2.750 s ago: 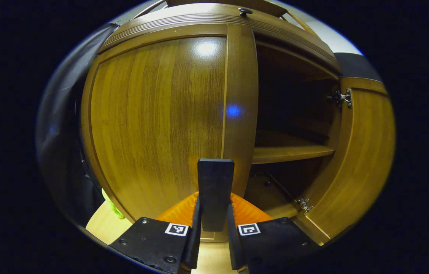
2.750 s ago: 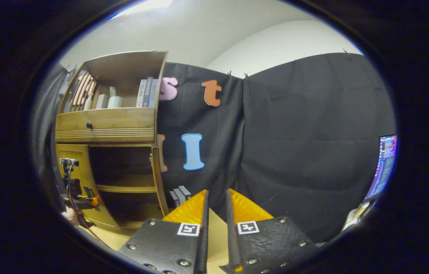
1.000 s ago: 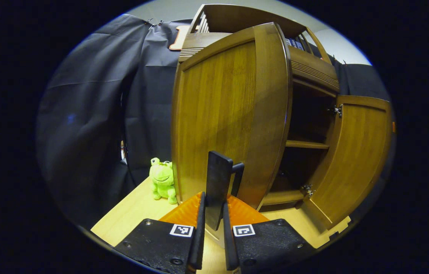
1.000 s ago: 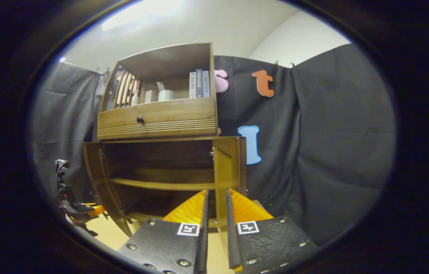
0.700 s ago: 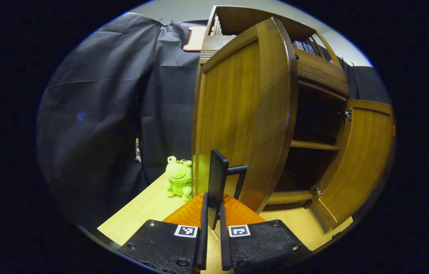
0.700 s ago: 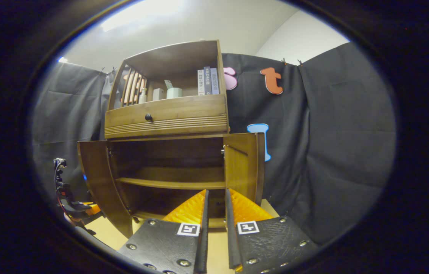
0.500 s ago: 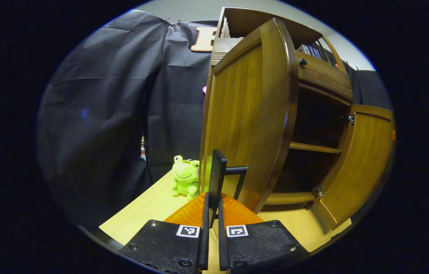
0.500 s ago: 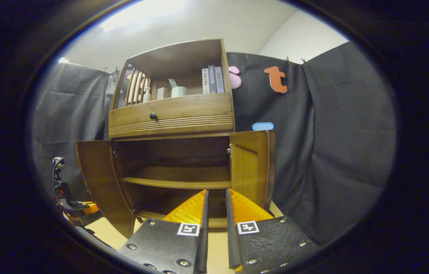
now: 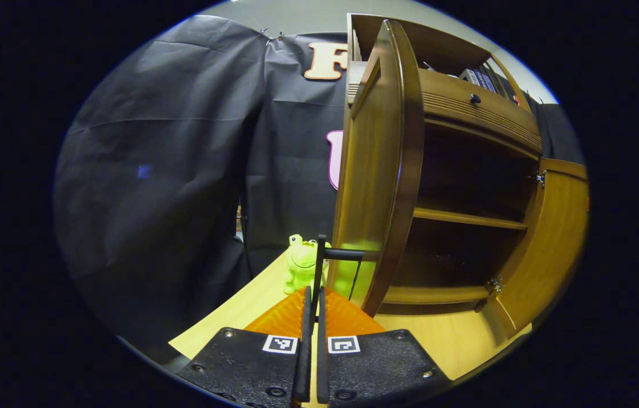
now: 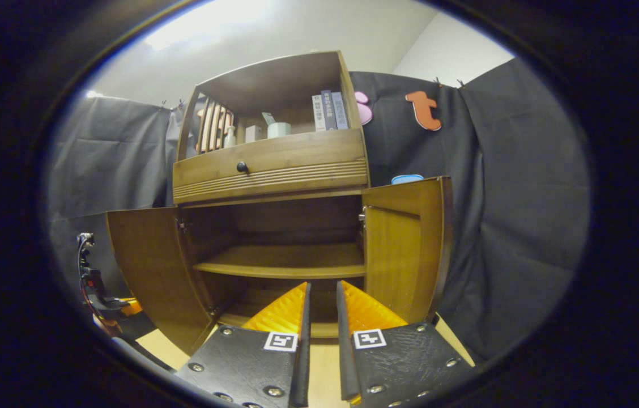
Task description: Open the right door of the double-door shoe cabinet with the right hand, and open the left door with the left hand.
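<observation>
The shoe cabinet [image 10: 274, 170] is glossy brown wood with a visible grain, and both lower doors stand swung out. Behind them the dark compartment is split by one flat wooden shelf [image 10: 288, 263]; nothing can be made out on it or on the floor below. Above sits a drawer [image 10: 271, 164] with a small round dark knob and a ribbed band under it. The open top niche holds upright books [image 10: 329, 110], a pale cup [image 10: 278, 129] and a small bottle [image 10: 230, 136] beside a slatted side panel.

In the left gripper view the left door [image 9: 379, 170] is seen nearly edge-on, its rim rounded. The left gripper [image 9: 312, 294] has both fingers pressed on the thin, flat black handle [image 9: 319, 266] that stands off this door on a bar. A fuzzy green frog toy [image 9: 301, 262] sits on the pale wooden table [image 9: 229, 311] beside the door.

The right door [image 10: 404, 243] is a flat panel with metal hinges. The right gripper [image 10: 322, 294] hangs in front of the cabinet, fingers a narrow slot apart, holding nothing
</observation>
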`<action>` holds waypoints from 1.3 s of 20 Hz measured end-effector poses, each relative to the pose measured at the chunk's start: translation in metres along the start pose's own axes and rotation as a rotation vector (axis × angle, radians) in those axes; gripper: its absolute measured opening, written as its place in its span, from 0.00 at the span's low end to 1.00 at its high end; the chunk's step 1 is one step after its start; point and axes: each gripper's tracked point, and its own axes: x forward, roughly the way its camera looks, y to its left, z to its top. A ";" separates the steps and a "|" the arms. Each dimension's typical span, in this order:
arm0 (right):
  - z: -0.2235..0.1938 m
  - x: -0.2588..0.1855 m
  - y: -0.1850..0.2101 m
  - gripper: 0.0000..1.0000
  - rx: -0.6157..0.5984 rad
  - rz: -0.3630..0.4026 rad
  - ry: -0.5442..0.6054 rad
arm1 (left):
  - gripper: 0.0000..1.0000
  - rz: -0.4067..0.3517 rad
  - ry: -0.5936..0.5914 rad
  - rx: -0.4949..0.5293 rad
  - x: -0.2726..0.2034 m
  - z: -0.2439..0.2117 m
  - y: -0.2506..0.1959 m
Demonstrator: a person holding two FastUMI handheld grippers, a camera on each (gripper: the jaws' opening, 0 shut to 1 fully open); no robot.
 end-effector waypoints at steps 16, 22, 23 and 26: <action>-0.010 0.013 0.025 0.22 0.014 0.060 0.015 | 0.05 0.113 -0.008 -0.026 -0.018 0.004 0.046; -0.009 0.011 0.030 0.22 0.009 0.072 0.016 | 0.05 0.068 -0.037 -0.037 -0.032 0.014 0.016; -0.008 0.010 0.030 0.22 0.009 0.072 0.017 | 0.05 0.052 -0.045 -0.030 -0.033 0.018 0.005; -0.009 0.005 0.027 0.22 0.006 0.064 0.018 | 0.06 -0.016 -0.073 -0.016 -0.039 0.034 -0.031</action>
